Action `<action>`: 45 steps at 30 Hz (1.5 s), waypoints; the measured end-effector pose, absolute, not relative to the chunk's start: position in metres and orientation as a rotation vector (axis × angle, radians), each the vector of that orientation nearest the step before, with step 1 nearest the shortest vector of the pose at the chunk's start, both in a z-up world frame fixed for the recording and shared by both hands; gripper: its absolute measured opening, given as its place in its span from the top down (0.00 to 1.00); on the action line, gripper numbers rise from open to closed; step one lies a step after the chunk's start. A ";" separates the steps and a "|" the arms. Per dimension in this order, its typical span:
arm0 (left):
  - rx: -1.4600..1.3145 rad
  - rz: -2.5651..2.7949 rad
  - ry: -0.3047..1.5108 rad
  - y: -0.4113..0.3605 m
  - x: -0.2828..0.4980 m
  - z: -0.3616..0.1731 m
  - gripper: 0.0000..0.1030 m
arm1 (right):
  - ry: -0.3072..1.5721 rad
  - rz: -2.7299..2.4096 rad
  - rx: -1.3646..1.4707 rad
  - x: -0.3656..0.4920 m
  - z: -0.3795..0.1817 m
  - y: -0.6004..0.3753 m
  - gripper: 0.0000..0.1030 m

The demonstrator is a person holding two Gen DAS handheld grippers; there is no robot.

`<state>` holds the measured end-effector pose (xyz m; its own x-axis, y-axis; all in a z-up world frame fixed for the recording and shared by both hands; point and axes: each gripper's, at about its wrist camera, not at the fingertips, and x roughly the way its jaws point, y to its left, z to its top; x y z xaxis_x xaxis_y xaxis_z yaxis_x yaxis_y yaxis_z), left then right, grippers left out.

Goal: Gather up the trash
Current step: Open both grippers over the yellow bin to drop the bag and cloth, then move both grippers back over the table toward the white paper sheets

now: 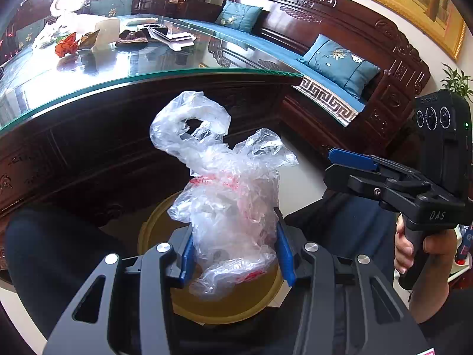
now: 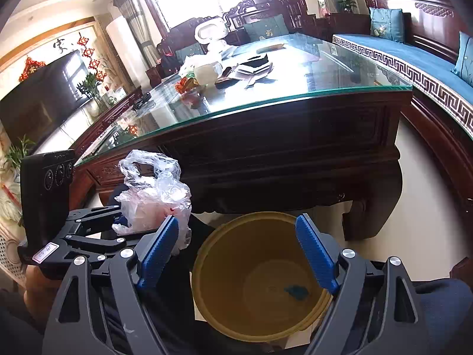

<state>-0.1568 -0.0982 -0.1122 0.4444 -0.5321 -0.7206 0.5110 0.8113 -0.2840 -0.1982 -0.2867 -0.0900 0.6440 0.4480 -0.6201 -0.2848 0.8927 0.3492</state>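
Over the bin (image 1: 153, 222) we have the plastic bag (image 1: 230, 207) clamped in the left tool (image 1: 236, 254), bag standing upright, directly above the opening; right tool (image 2: 239, 251) is wide and empty beside it; more scraps sit back on the bench (image 2: 266, 94)

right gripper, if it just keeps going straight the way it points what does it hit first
Most likely the inside of the yellow bin. The right gripper, fingers open with nothing between them, looks down into the bin's mouth, where a small blue scrap lies on the bottom. Depth is hard to judge.
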 end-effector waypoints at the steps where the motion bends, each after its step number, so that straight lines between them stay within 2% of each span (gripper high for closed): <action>1: -0.026 -0.650 0.903 -0.099 -0.157 -0.112 0.56 | 0.765 0.422 0.228 -0.198 -0.089 -0.287 0.24; 17: 0.017 -0.685 0.910 -0.115 -0.156 -0.114 0.52 | 0.757 0.412 0.235 -0.201 -0.086 -0.292 0.25; 20: 0.019 -0.699 0.911 -0.118 -0.157 -0.114 0.46 | 0.757 0.415 0.239 -0.201 -0.085 -0.293 0.25; 22: 0.034 -0.708 0.911 -0.121 -0.158 -0.113 0.37 | 0.755 0.416 0.239 -0.202 -0.084 -0.293 0.25; 25: 0.053 -0.715 0.900 -0.123 -0.161 -0.111 0.29 | 0.753 0.413 0.238 -0.202 -0.083 -0.294 0.25; 27: 0.050 -0.718 0.897 -0.123 -0.161 -0.111 0.27 | 0.754 0.411 0.241 -0.202 -0.083 -0.294 0.25; 41: 0.054 -0.688 0.872 -0.115 -0.161 -0.102 0.27 | 0.754 0.424 0.224 -0.202 -0.081 -0.290 0.25; 45: 0.019 -0.631 0.834 -0.096 -0.152 -0.090 0.24 | 0.747 0.424 0.219 -0.203 -0.078 -0.290 0.25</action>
